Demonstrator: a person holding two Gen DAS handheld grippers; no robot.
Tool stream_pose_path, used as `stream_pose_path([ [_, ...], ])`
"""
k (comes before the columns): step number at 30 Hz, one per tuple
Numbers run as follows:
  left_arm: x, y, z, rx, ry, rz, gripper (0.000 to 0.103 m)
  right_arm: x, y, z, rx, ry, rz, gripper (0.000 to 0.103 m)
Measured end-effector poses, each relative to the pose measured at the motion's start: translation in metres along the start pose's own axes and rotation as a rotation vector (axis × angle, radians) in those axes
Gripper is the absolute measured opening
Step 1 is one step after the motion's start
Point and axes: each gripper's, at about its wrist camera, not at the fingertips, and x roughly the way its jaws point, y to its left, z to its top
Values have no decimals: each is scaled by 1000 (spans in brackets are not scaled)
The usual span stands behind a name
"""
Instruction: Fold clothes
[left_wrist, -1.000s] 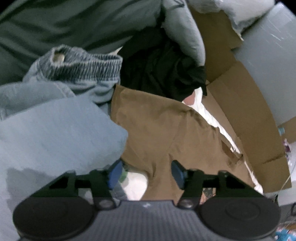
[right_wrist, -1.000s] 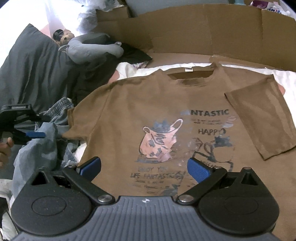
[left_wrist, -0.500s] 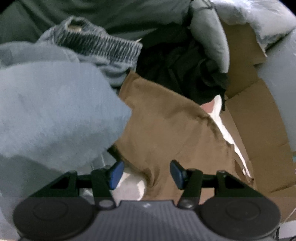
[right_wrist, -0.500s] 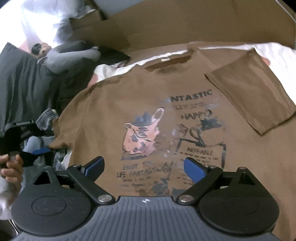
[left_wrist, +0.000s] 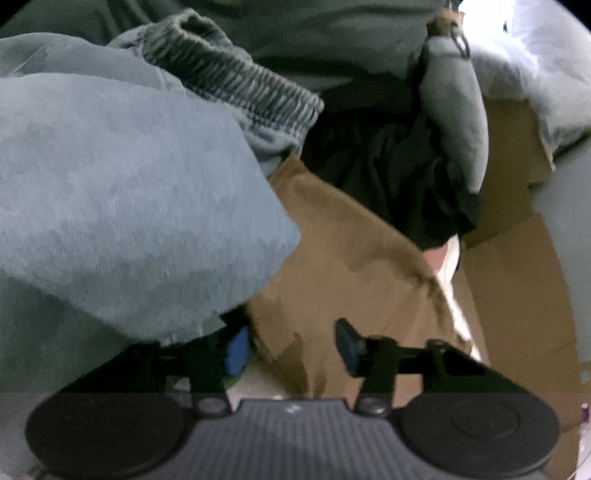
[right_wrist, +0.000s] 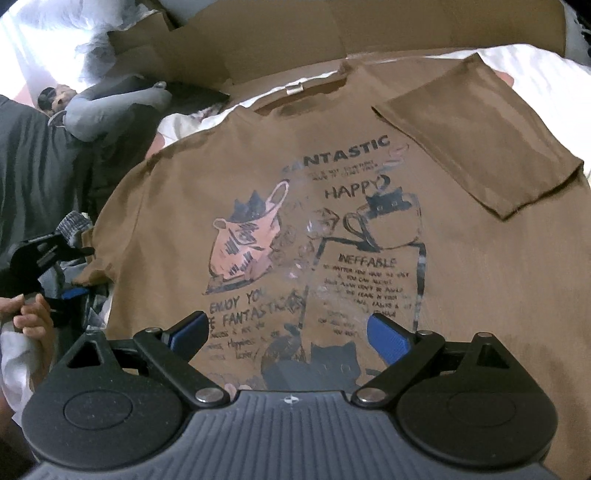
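A: Where's the shirt (right_wrist: 258, 177)?

B: Spread flat, print side up, on a white sheet (right_wrist: 535, 62) with cardboard (right_wrist: 406, 26) past the collar. The collar points away from the right claw (right_wrist: 288, 334), so the shirt's long axis runs straight out along that claw's line of sight. One sleeve (right_wrist: 476, 144) is already folded in across the chest, on the right of the right wrist view.

A: And the other sleeve?

B: Still out flat, at the left edge of that view. The left claw (left_wrist: 291, 349) is right on it: in the left wrist view the brown sleeve cloth sits between its two pads, and the jaws are closing. I can't see the pads pressing yet, so I'd call it half-narrow and not gripping.

A: The right claw?

B: Wide, and holding nothing. It hovers over the lower part of the print, near the hem.

A: So which hand makes the next fold?

B: The left, I'd judge. It is much the nearer to the open sleeve, and the fold would go across the long axis, toward the print. A blue-grey garment (left_wrist: 122, 206) bulges just beside the left claw and could get pinched with the sleeve.
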Motion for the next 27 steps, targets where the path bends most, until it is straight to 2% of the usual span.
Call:
stream_pose_path([
  [4, -12, -6, 1, 24, -47, -53, 41, 2, 2, -3, -10, 4, 6, 96],
  [6, -13, -9, 0, 34, -52, -63, 35, 3, 3, -4, -12, -1, 10, 95],
  [7, -13, -8, 0, 28, -49, -68, 29, 4, 4, -4, -14, -3, 13, 95],
  [8, -12, -8, 0, 22, -46, -74, 29, 3, 5, -4, -17, -5, 14, 95],
  [14, -7, -5, -1, 2, -29, -100, 29, 4, 13, -2, -36, -10, 16, 95],
  [18, -4, -5, 1, -5, -29, -85, 38, 6, 14, -1, -38, -6, 15, 95],
  [23, -3, -6, 2, 7, -50, -46, 37, 11, 17, 0, -35, -4, 17, 95],
  [24, -2, -6, 2, 10, -50, -44, 35, 12, 19, 0, -41, -8, 15, 95],
  [26, 1, -5, 1, 14, -52, -20, 15, 13, 24, 0, -58, -23, 9, 95],
  [27, 3, -4, 1, 9, -49, -3, 10, 15, 27, 1, -71, -34, 8, 93],
])
